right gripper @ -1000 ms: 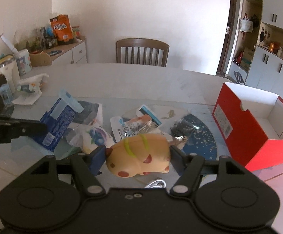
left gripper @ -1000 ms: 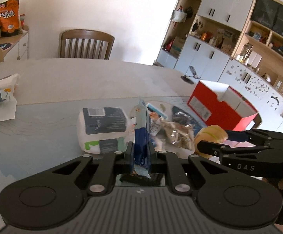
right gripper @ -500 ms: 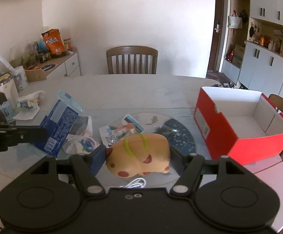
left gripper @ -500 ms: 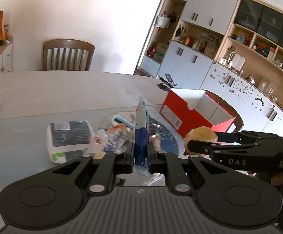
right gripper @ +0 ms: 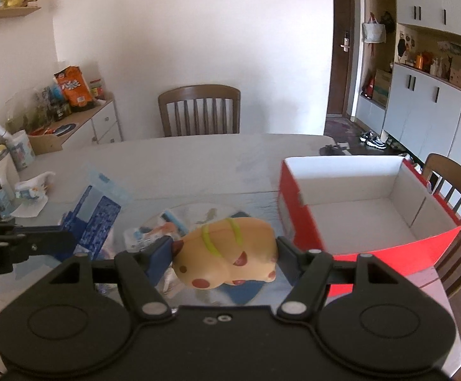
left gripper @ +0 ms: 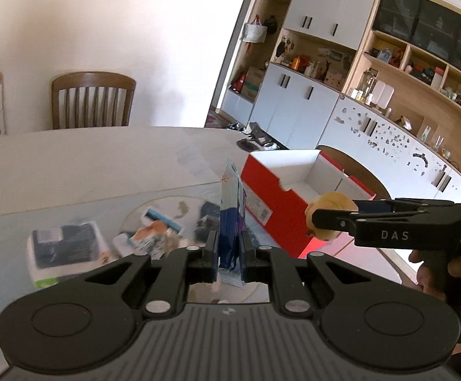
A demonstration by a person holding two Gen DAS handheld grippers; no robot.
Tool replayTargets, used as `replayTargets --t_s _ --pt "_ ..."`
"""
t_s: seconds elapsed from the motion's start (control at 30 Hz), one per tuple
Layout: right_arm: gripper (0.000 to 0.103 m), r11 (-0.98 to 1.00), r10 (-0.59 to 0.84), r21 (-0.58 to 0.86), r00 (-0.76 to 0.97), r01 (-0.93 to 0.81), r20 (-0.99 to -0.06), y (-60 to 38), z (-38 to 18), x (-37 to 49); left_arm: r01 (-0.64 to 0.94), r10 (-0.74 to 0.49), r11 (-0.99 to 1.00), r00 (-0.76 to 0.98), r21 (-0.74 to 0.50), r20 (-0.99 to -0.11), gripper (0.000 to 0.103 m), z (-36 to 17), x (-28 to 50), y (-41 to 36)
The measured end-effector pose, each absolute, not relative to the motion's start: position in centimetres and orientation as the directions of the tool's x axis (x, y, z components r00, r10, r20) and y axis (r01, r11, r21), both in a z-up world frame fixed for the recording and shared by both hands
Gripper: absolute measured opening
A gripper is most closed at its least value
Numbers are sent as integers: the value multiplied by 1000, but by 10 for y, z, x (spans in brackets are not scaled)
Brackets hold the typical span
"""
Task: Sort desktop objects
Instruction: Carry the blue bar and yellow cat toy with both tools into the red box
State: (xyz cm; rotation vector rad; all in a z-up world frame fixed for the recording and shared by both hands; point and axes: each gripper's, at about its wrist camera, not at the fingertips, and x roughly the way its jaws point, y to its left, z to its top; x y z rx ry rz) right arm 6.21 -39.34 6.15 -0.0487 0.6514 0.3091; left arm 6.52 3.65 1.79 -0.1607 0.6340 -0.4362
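My left gripper (left gripper: 228, 254) is shut on a flat blue and white packet (left gripper: 230, 219), held upright on its edge above the table. My right gripper (right gripper: 224, 254) is shut on a yellow squishy animal toy (right gripper: 227, 250) with red spots and green stripes. That toy (left gripper: 330, 209) also shows at the right of the left wrist view, in front of the open red shoebox (left gripper: 281, 200). The shoebox (right gripper: 357, 212), white inside, sits right of the toy. The packet (right gripper: 94, 219) hangs at the left of the right wrist view.
Loose items lie on the glass-topped table (right gripper: 198, 165): a white and dark tissue pack (left gripper: 65, 250), small wrappers (left gripper: 154, 231) and a dark pouch (left gripper: 208, 219). A wooden chair (right gripper: 200, 111) stands behind the table, another chair (right gripper: 455, 190) beside the box. Cups and crumpled paper crowd the far left (right gripper: 17, 171).
Both grippers rose and swung to the right with their loads. The red box now lies closer and more central, and the clutter has slid left and lower in view.
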Motion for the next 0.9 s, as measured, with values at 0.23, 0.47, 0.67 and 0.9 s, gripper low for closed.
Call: replayTargets --t_s 0.23,0.47,0.67,0.9 --pt "69 953 274 66 751 -295 -600 -430 66 89 361 -457 889 712 -281 -533 11 24 89 -4" --pt "69 955 274 74 753 -288 -598 -464 67 111 381 -471 882 702 -277 -534 11 27 111 -52" --pt "69 957 271 82 750 -279 -604 -493 65 129 399 -482 876 693 -272 -537 11 30 129 -90" --pt "69 958 272 94 749 -272 -604 -524 65 144 422 -499 865 678 -269 -540 11 32 146 -131"
